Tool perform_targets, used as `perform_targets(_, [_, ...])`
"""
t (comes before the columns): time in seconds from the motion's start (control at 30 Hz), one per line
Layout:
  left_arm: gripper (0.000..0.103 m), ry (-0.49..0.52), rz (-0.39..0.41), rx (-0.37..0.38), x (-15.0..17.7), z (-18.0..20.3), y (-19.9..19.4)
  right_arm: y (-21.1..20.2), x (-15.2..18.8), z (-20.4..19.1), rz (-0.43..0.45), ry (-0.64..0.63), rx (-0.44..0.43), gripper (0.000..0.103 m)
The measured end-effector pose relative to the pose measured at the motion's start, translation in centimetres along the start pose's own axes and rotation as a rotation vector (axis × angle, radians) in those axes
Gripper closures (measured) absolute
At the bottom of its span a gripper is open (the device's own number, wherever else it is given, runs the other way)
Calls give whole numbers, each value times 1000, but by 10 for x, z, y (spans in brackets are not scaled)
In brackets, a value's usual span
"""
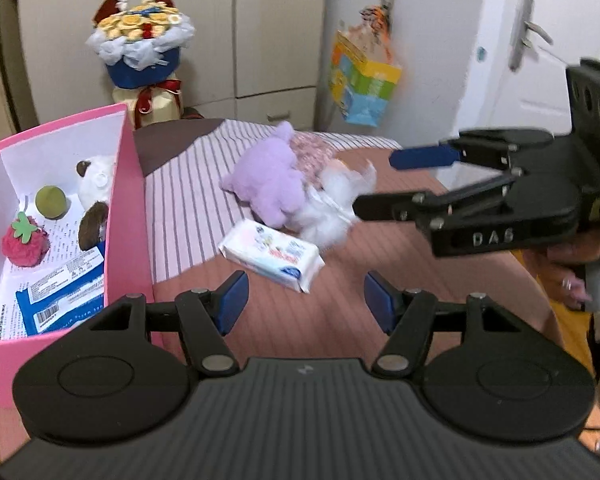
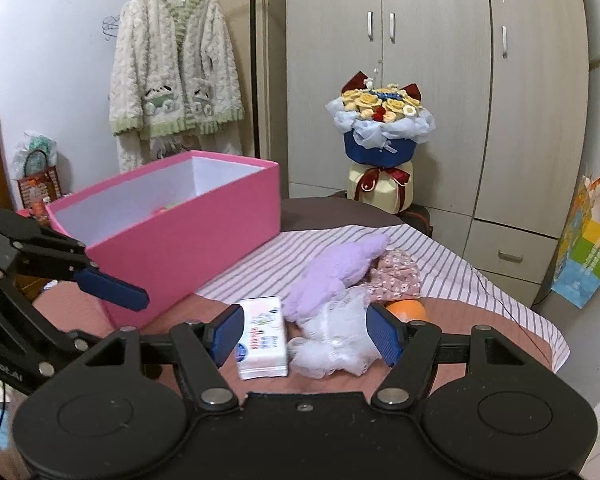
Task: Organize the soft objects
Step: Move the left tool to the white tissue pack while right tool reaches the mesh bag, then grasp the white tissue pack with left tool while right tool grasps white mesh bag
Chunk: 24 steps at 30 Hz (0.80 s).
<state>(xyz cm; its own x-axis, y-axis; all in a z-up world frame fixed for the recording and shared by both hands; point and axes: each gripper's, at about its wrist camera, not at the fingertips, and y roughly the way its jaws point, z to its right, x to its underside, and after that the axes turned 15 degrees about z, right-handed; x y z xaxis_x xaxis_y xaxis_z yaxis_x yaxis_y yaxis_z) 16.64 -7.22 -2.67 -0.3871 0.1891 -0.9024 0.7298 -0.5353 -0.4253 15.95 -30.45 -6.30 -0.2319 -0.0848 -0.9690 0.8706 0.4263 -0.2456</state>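
Left gripper (image 1: 306, 300): fingers wide apart, holding nothing. Right gripper (image 2: 304, 334): equally spread, empty, white mesh puff (image 2: 336, 340) at 12 o'clock between its fingers.

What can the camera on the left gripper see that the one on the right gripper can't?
Only the left view looks down into the pink box, showing a strawberry plush, a green ball and a white panda-like toy; it also shows a door handle. Only the right view shows a fluffy cardigan hanging on the wall and an orange item. Both share the purple plush, white mesh puff, tissue pack and bouquet.
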Motion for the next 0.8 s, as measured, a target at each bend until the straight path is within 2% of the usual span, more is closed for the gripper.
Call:
perform_targets(0.17, [39, 18, 44, -73, 2, 4, 22, 26, 6, 17, -19, 30, -27, 31])
perform_targets(0.33, [39, 27, 46, -146, 8, 11, 56, 48, 9, 29, -19, 30, -65, 32])
perform_targets(0.43, [39, 0, 49, -147, 11, 9, 71, 58, 9, 29, -31, -11, -84, 38])
perform_targets(0.57, [39, 2, 71, -199, 14, 8, 88, 64, 12, 36, -73, -42, -125, 49])
perform_targets(0.63, [39, -1, 69, -219, 17, 5, 96, 68, 12, 46, -100, 15, -171, 50])
perform_targets(0.7, [39, -13, 61, -235, 20, 0, 102, 74, 10, 58, -126, 98, -177, 55])
perform_targets(0.8, [39, -2, 80, -262, 20, 1, 104, 78, 13, 65, -133, 122, -181, 56])
